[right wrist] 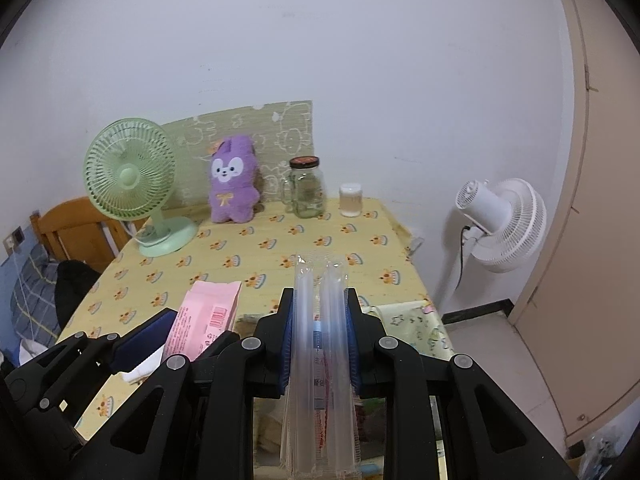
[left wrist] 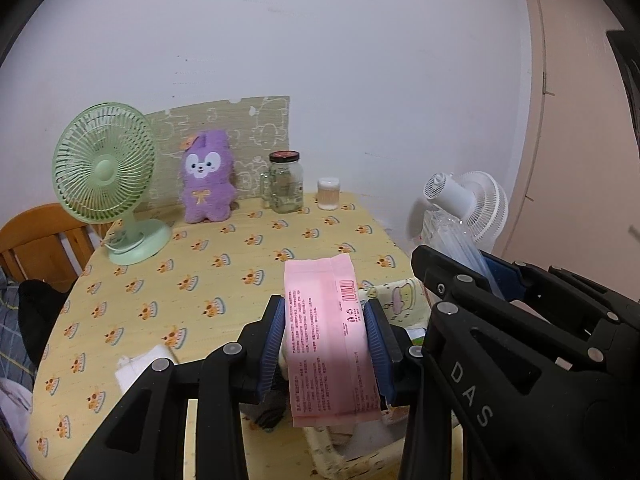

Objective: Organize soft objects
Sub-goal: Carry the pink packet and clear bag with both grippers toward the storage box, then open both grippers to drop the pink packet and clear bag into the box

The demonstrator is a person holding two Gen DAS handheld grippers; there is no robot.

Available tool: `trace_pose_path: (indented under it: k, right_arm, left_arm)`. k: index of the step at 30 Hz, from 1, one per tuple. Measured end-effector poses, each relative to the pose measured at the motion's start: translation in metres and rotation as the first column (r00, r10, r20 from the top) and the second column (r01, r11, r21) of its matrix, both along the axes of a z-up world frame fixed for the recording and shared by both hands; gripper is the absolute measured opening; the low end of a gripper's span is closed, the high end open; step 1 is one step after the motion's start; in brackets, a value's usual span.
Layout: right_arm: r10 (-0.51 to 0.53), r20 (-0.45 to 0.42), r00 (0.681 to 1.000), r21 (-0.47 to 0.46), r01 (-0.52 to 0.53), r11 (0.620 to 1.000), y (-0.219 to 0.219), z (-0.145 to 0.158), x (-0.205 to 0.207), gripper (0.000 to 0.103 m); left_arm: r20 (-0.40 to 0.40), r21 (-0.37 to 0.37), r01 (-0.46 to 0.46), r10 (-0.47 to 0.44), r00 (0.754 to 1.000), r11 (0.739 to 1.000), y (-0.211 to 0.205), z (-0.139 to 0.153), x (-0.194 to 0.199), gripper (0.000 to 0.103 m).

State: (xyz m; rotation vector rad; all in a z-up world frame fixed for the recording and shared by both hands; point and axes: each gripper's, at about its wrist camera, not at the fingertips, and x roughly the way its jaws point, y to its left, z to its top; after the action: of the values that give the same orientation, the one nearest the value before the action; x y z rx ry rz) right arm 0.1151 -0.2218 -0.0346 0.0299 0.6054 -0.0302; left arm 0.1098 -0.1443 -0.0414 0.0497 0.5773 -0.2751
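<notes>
My left gripper [left wrist: 325, 322] is shut on a pink printed packet [left wrist: 326, 340], which stands upright between the blue pads above the near table edge. My right gripper [right wrist: 320, 316] is shut on a clear plastic packet [right wrist: 320, 360] holding pale rolled items. In the left wrist view the right gripper [left wrist: 500, 280] shows at the right with that clear packet [left wrist: 460, 240]. In the right wrist view the pink packet [right wrist: 204, 316] and the left gripper's fingers [right wrist: 144, 336] show at the lower left. A purple plush rabbit [left wrist: 207, 178] leans upright at the back of the table.
On the yellow patterned tablecloth [left wrist: 240, 264] stand a green desk fan [left wrist: 106, 184], a glass jar with a dark lid [left wrist: 285, 182] and a small white-lidded jar [left wrist: 329, 194]. A white cloth [left wrist: 140, 364] lies near the front. A white floor fan [right wrist: 500, 224] stands at the right.
</notes>
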Motion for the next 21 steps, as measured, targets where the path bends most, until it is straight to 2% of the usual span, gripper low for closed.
trace_pose_path:
  k: [17, 19, 21]
  right_arm:
    - [-0.037, -0.049, 0.998, 0.013, 0.038, 0.999, -0.042, -0.026, 0.011, 0.025]
    - [-0.035, -0.062, 0.997, 0.02, 0.036, 0.999, -0.044, -0.032, 0.013, 0.025]
    - [-0.031, -0.071, 0.997, 0.025, 0.033, 0.999, -0.045, -0.035, 0.015, 0.025]
  left_arm:
    - [-0.062, 0.002, 0.062, -0.062, 0.996, 0.998, -0.04, -0.028, 0.02, 0.043]
    - [-0.072, 0.008, 0.064, -0.064, 0.995, 0.998, -0.042, -0.031, 0.021, 0.061]
    - [-0.077, 0.011, 0.063, -0.062, 0.995, 0.998, -0.042, -0.032, 0.021, 0.067]
